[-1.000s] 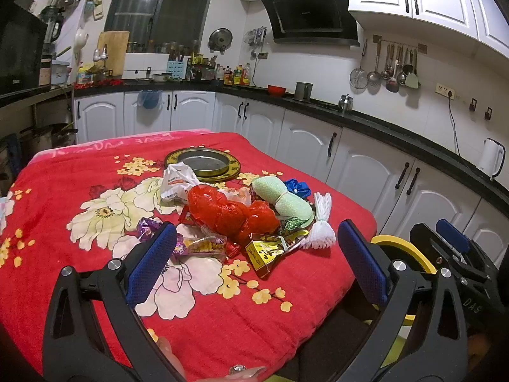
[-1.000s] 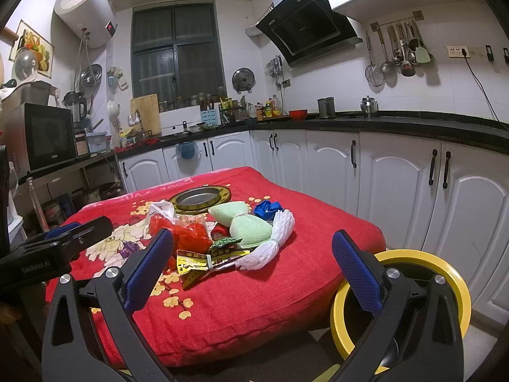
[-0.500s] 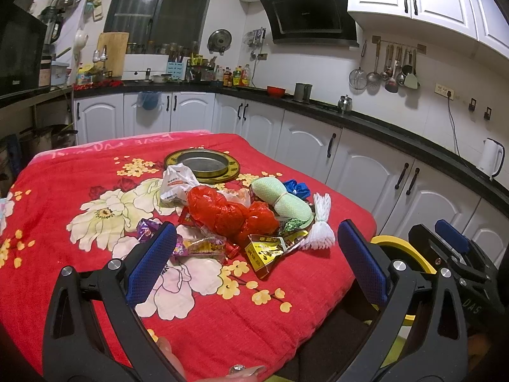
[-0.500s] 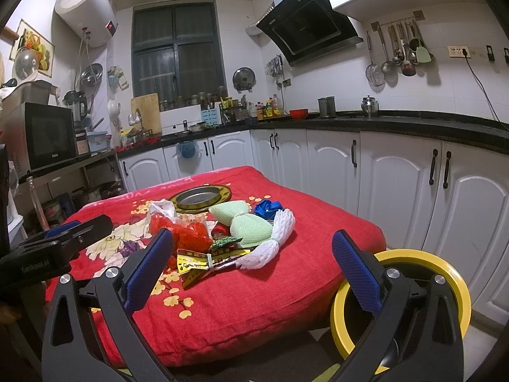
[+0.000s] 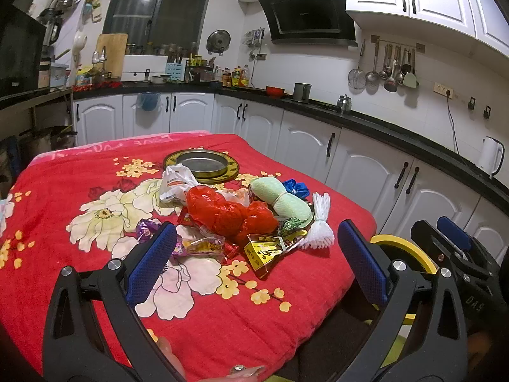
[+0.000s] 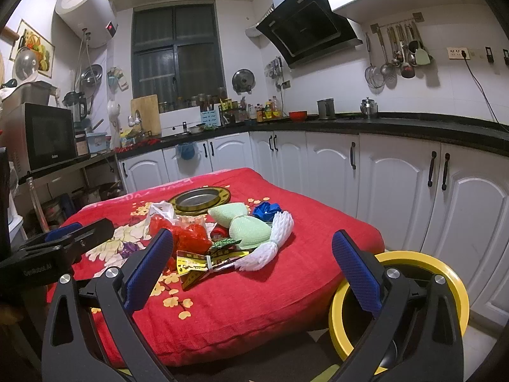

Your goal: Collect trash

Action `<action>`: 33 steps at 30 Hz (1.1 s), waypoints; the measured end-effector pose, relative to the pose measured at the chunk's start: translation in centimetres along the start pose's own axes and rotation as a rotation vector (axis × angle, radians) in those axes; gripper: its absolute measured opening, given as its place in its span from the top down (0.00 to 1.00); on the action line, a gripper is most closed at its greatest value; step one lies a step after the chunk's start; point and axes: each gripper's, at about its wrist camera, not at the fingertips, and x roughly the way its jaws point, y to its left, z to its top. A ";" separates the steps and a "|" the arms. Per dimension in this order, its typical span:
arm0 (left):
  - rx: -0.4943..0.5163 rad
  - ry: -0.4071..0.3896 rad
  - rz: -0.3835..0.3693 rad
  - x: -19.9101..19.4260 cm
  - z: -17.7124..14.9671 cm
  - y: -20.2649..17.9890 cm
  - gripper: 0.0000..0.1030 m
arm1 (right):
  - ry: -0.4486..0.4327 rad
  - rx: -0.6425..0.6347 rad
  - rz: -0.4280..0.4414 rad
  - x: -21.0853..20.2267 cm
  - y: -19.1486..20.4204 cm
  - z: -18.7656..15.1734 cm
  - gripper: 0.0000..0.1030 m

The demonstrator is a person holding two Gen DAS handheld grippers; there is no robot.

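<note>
Left wrist view: left gripper (image 5: 254, 251) spread wide, empty, above the table's (image 5: 63, 165) near edge; trash pile (image 5: 241, 216) sits mid-table toward the right edge; right gripper (image 6: 253, 265) likewise wide, empty, yellow-rimmed bin (image 6: 445, 273) beside the right corner

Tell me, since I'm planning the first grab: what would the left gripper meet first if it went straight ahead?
Probably the crinkled snack wrapper at the near edge of the trash pile, with the red plastic bag just behind. The left gripper is open; depth is uncertain.
</note>
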 end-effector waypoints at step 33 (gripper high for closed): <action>-0.198 0.010 0.079 1.1 2.6 6.8 0.09 | 0.100 -0.119 0.161 4.0 3.7 1.1 0.06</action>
